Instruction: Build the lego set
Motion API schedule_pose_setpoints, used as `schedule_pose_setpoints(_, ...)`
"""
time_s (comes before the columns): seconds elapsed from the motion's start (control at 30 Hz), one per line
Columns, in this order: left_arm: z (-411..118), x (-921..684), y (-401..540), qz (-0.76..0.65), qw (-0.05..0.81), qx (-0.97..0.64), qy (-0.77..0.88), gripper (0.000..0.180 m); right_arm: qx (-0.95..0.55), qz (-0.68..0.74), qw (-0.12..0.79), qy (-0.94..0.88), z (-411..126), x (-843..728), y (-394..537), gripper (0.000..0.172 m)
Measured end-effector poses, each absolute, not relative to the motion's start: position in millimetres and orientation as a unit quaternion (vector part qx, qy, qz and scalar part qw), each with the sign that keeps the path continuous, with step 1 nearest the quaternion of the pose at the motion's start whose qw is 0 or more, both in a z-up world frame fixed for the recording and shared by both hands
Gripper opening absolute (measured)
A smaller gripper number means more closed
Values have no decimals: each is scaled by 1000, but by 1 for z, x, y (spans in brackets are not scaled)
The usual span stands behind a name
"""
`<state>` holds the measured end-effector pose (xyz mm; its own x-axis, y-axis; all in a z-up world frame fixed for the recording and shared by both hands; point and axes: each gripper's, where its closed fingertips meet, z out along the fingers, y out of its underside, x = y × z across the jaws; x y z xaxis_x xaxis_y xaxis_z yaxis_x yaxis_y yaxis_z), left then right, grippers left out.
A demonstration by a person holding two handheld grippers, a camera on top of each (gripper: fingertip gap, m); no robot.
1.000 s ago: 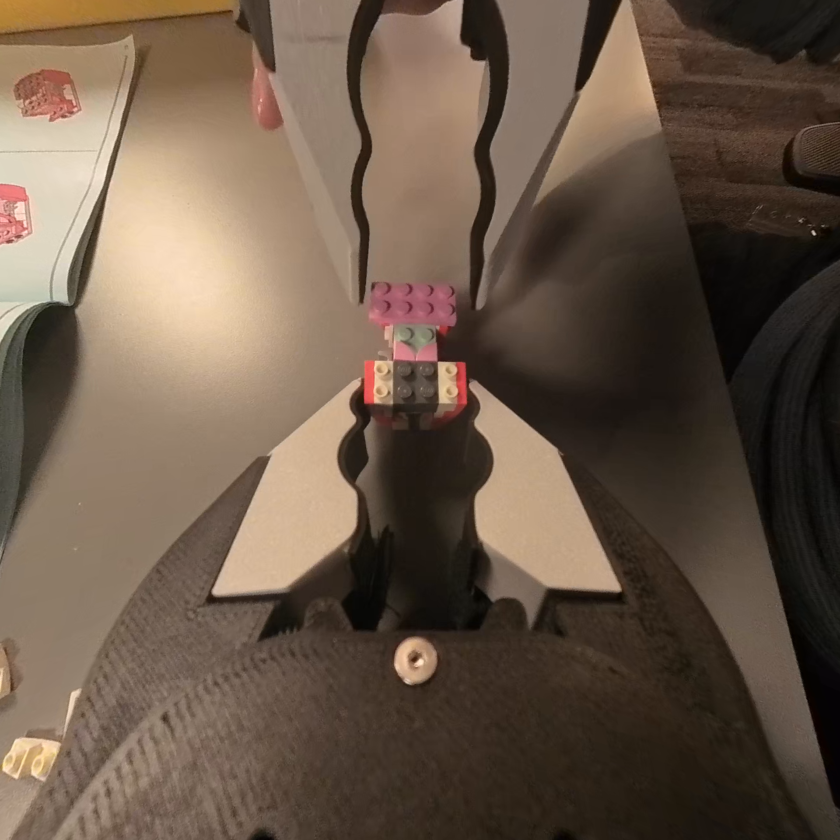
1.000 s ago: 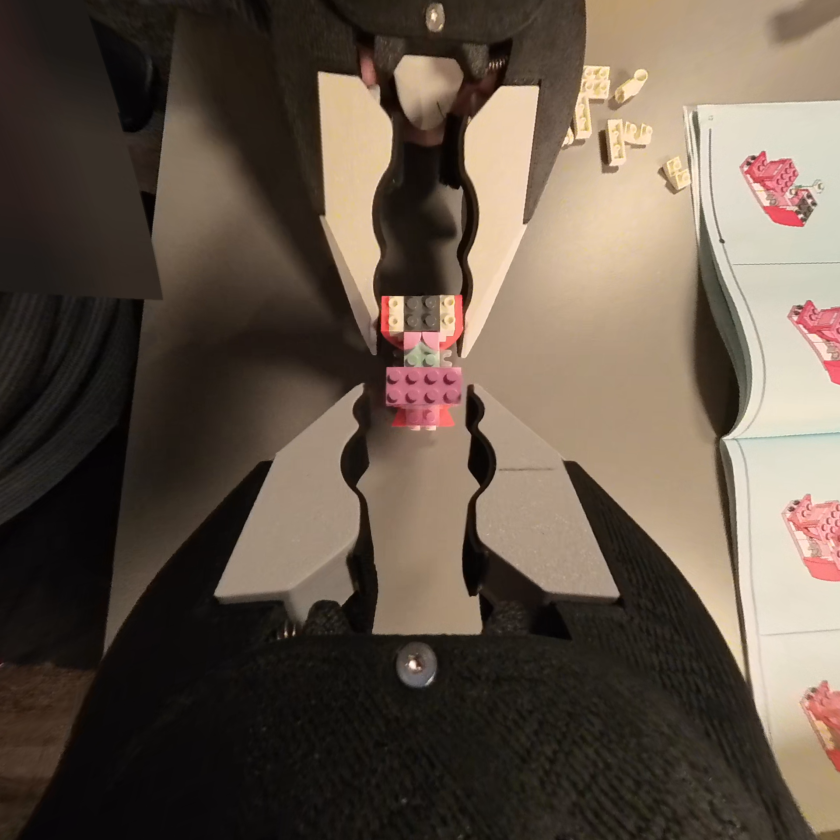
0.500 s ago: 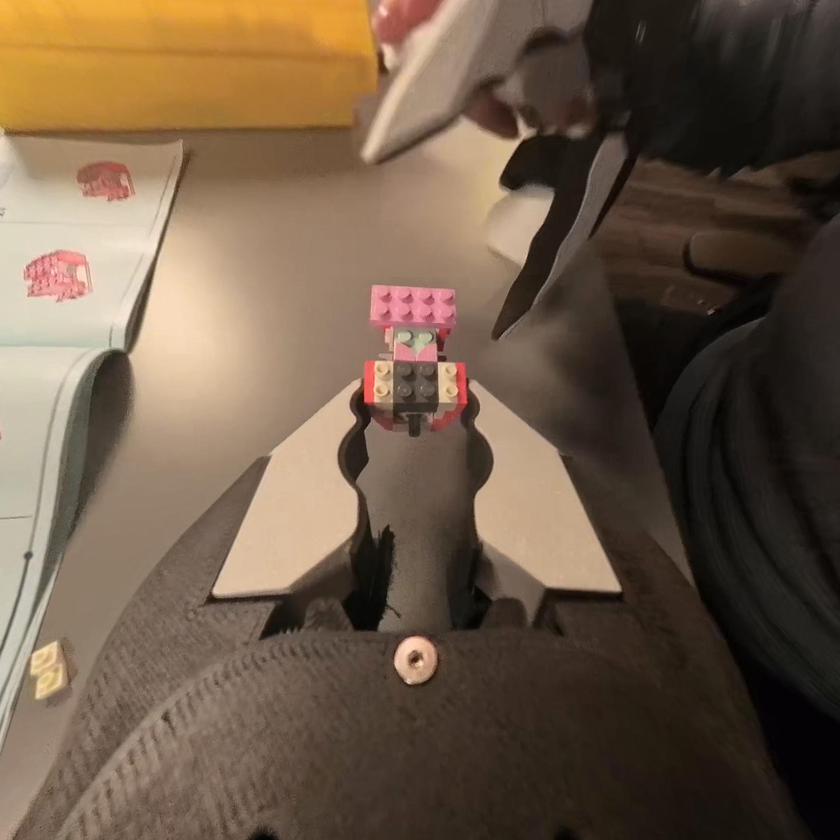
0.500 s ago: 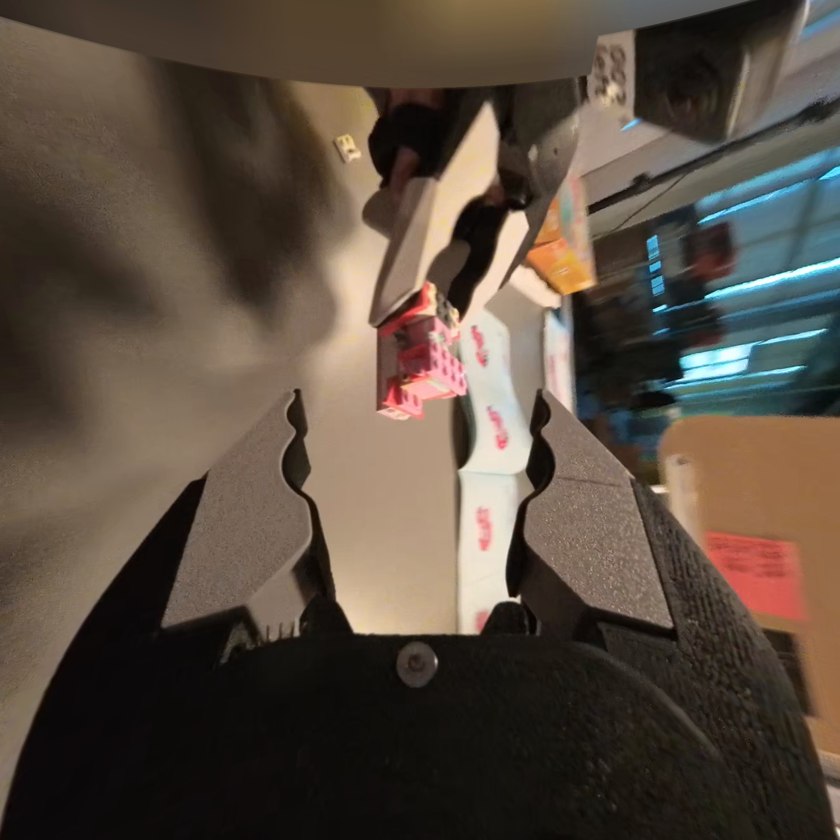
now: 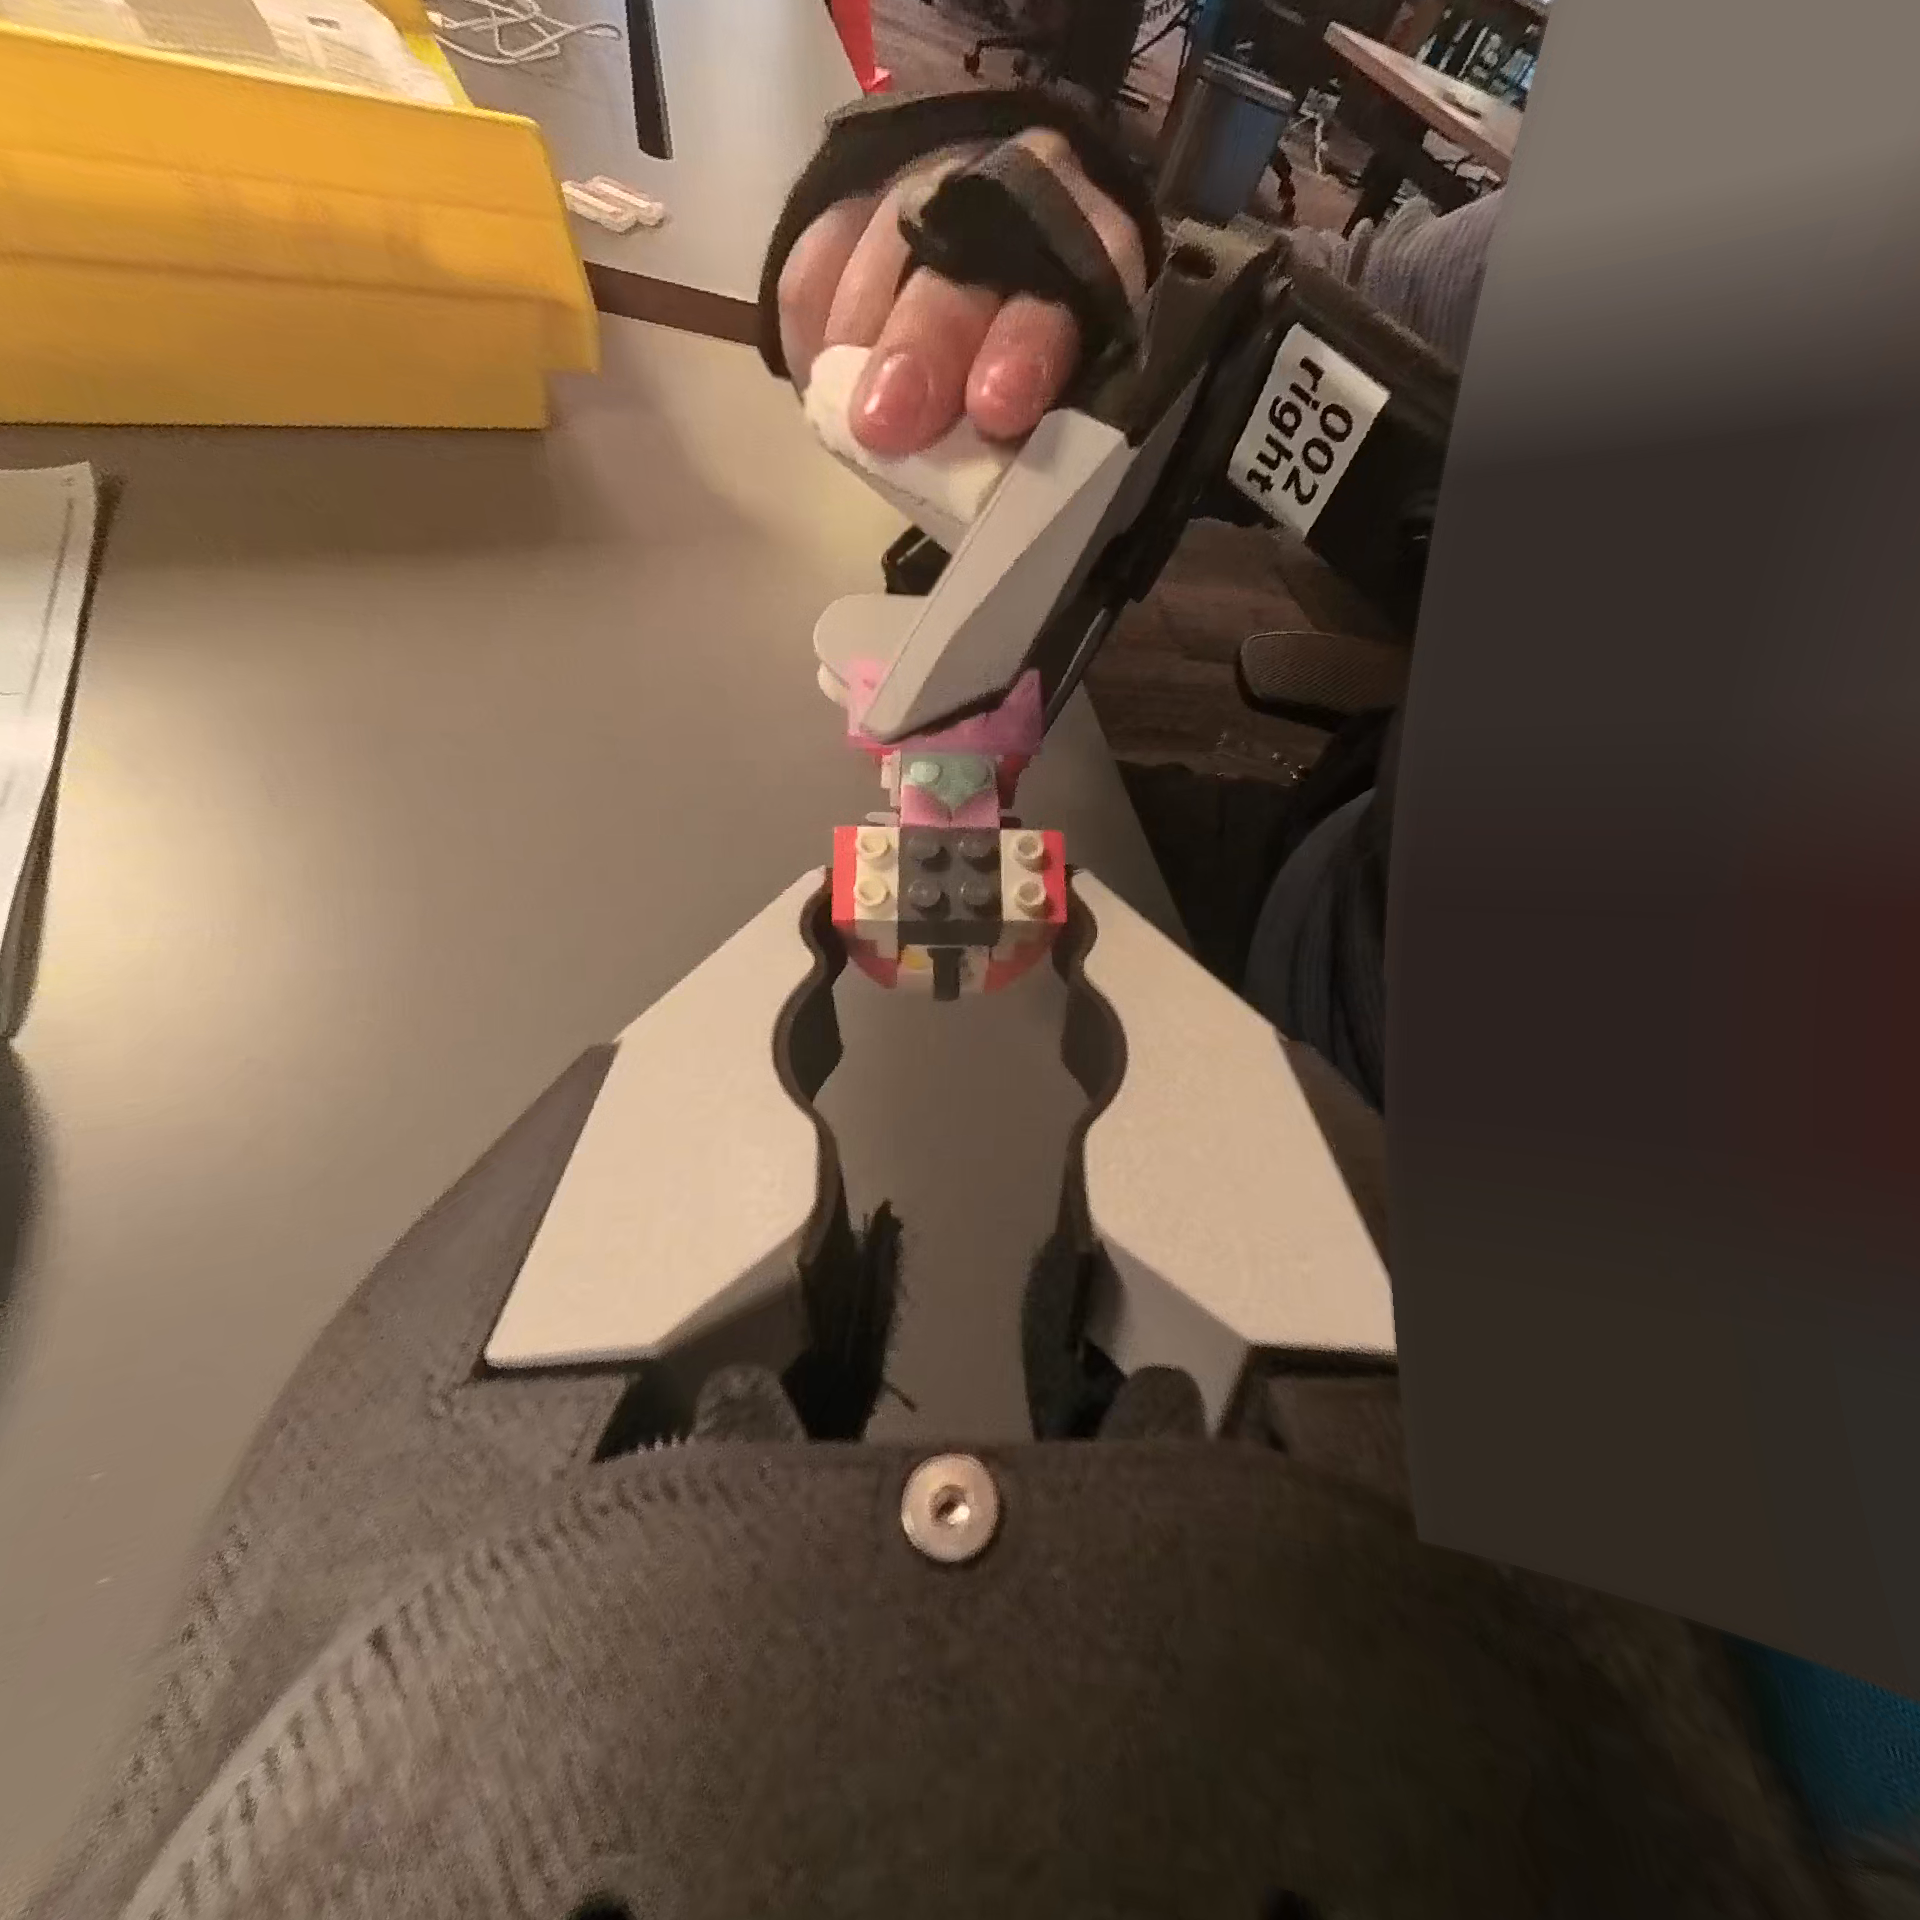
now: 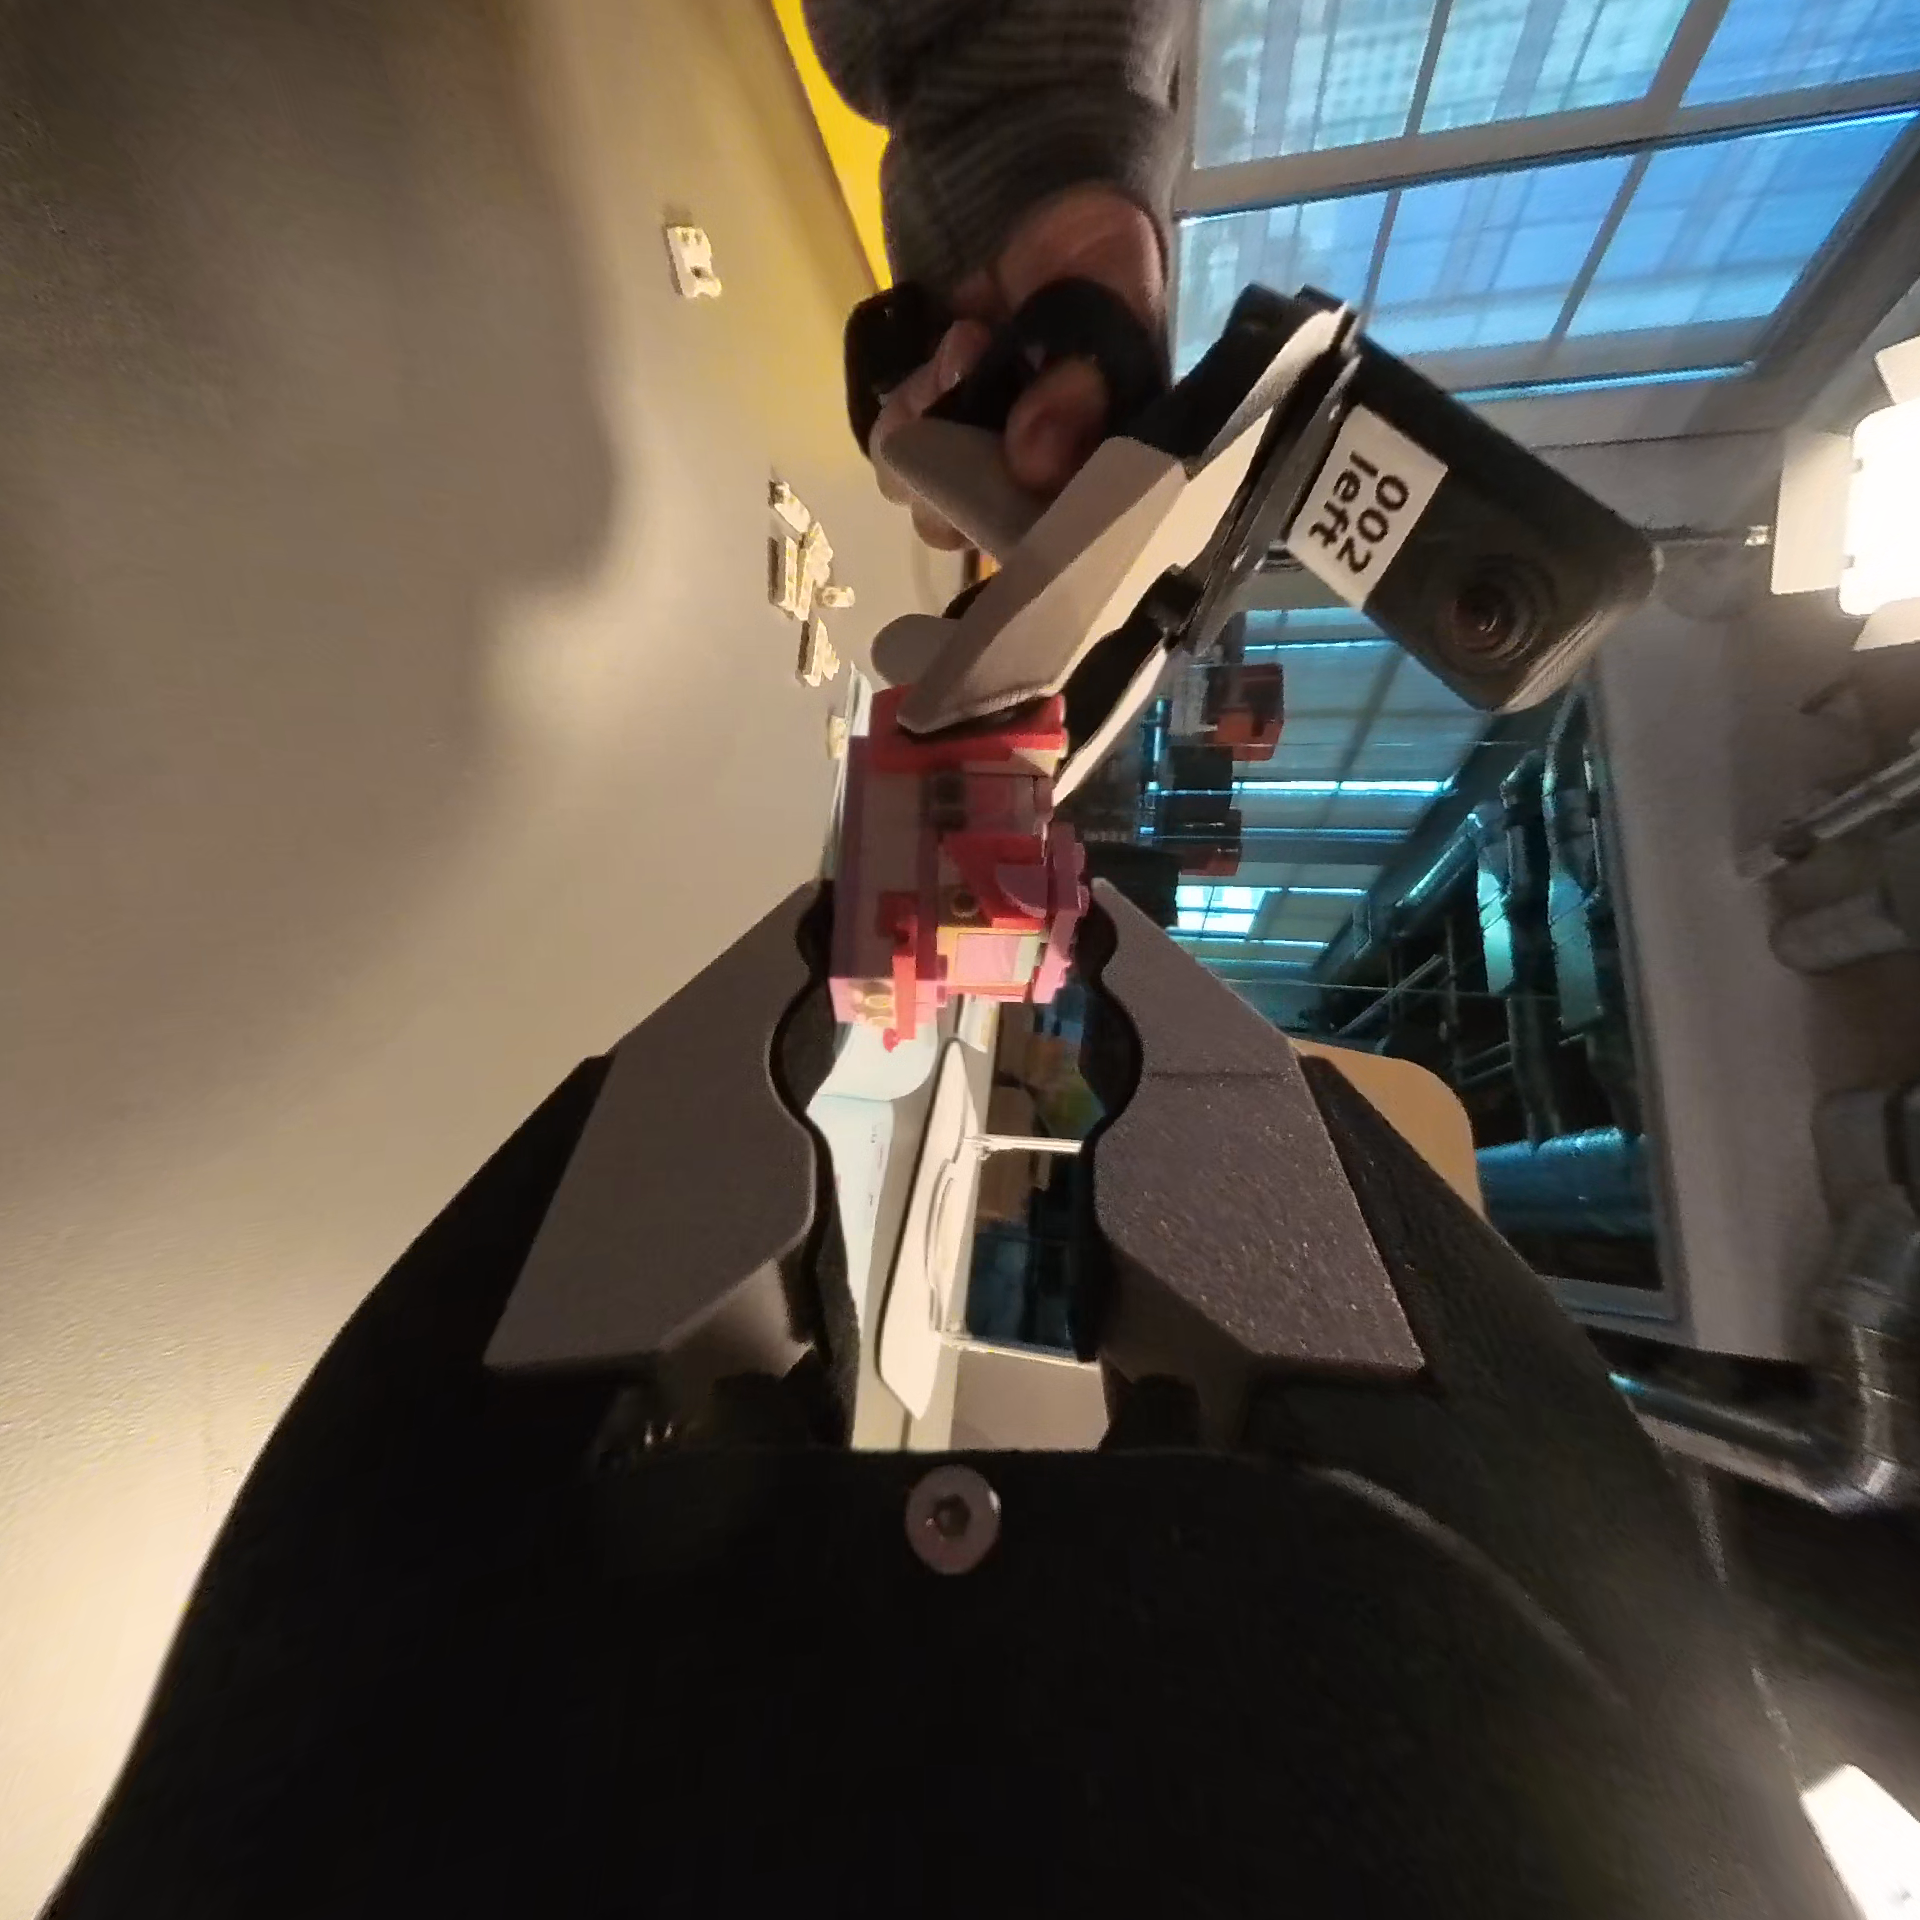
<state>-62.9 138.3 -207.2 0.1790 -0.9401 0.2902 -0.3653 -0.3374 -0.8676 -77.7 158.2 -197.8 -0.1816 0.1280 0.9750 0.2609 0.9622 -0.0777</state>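
A small brick model (image 5: 951,873), pink, red, grey and cream, is held in the air above the table (image 5: 364,727). My left gripper (image 5: 954,902) is shut on its red and grey end, with both pads against its sides. My right gripper (image 6: 961,914) is rolled onto its side and shut on the model's (image 6: 956,883) pink end, one pad on the purple top plate and one on the underside. In the left wrist view the right gripper's fingers (image 5: 987,613) cover the pink top plate. In the right wrist view the left gripper (image 6: 977,717) clamps the far end.
A yellow bin (image 5: 260,208) stands at the table's far left. An open instruction booklet (image 5: 31,675) lies at the left. Several loose cream bricks (image 6: 800,582) lie on the table. The table's right edge runs close beside the model.
My right gripper let go of the model's pink end, opened wide, rolled onto its side, and closed on that end again from top and bottom. My left gripper kept its hold.
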Motion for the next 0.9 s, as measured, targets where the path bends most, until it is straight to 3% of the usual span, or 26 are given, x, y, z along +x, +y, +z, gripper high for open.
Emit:
schedule_pose_setpoints(0.4,-210,-63,137,-464,322,-687,457,39,-165,-29,604,-779,-200,-76,160,43)
schedule_pose_setpoints(0.5,-197,-63,146,-473,365,-680,425,41,-214,11,608,-765,-191,-76,165,43)
schedule_pose_setpoints(0.6,-195,-67,161,-370,453,-680,442,84,-268,55,604,-748,-183,-75,175,43)
schedule_pose_setpoints(0.67,-196,-69,169,-255,511,-670,475,93,-292,81,596,-744,-182,-74,179,43)
schedule_pose_setpoints(0.73,-193,-67,172,-159,554,-639,510,85,-309,110,584,-742,-182,-73,181,43)
schedule_pose_setpoints(0.77,-190,-64,170,-126,576,-612,527,69,-315,121,578,-743,-183,-73,181,43)
schedule_pose_setpoints(0.9,-189,-64,173,-77,600,-590,535,45,-331,157,552,-749,-189,-71,179,43)
